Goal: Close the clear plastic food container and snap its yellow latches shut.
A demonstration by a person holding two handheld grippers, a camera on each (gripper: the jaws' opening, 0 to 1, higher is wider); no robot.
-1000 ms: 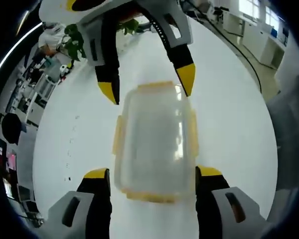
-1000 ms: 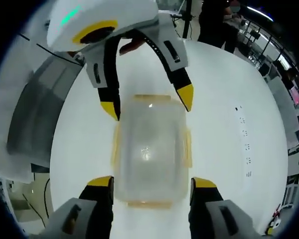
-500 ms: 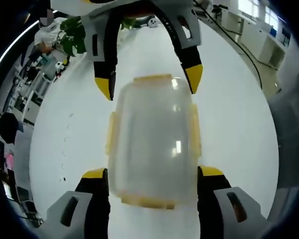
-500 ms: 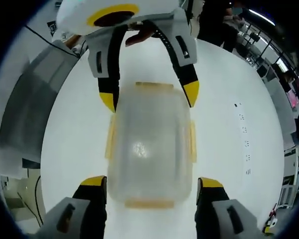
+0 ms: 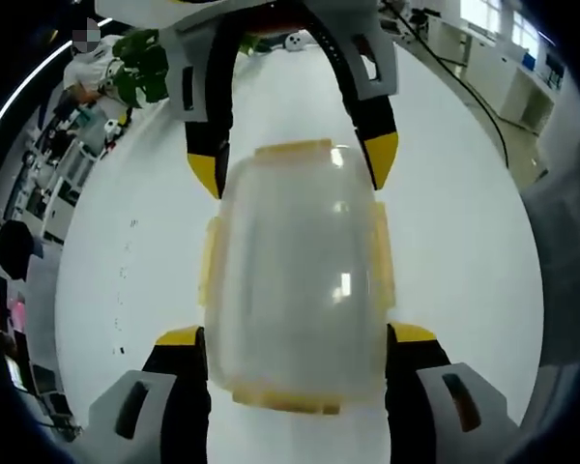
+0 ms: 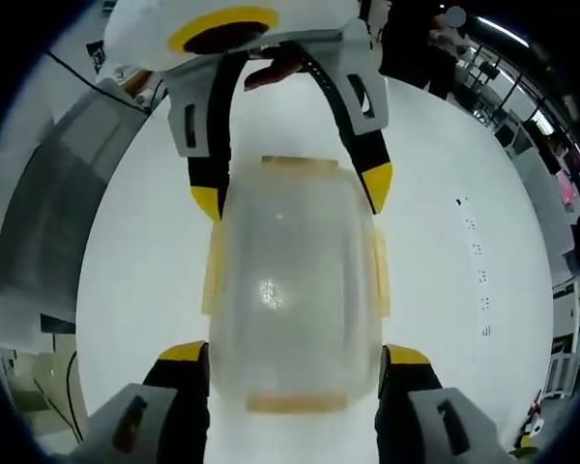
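The white table is the biggest thing in front of me, a broad pale surface running out to a cluttered room that the curved lens smears into shapes I cannot read well; a green plant shows at the far edge in the left gripper view. On the table, between my two tools, sits the clear plastic food container, its lid lying over it, frosted enough that I cannot tell whether anything is inside. I hold my left gripper with its jaws apart, one yellow tip on each side of the container's near end, right beside the walls; whether they press on the plastic I cannot make out. My right gripper stands the same way at the opposite end, jaws apart and straddling the box. Each tool appears in the other's view, reaching in from the top with its tips by the far corners. Four yellow latches rim the container, one on each long side and one at each end. The side ones look splayed outward from the walls, though the blur keeps me from saying whether any is snapped down.
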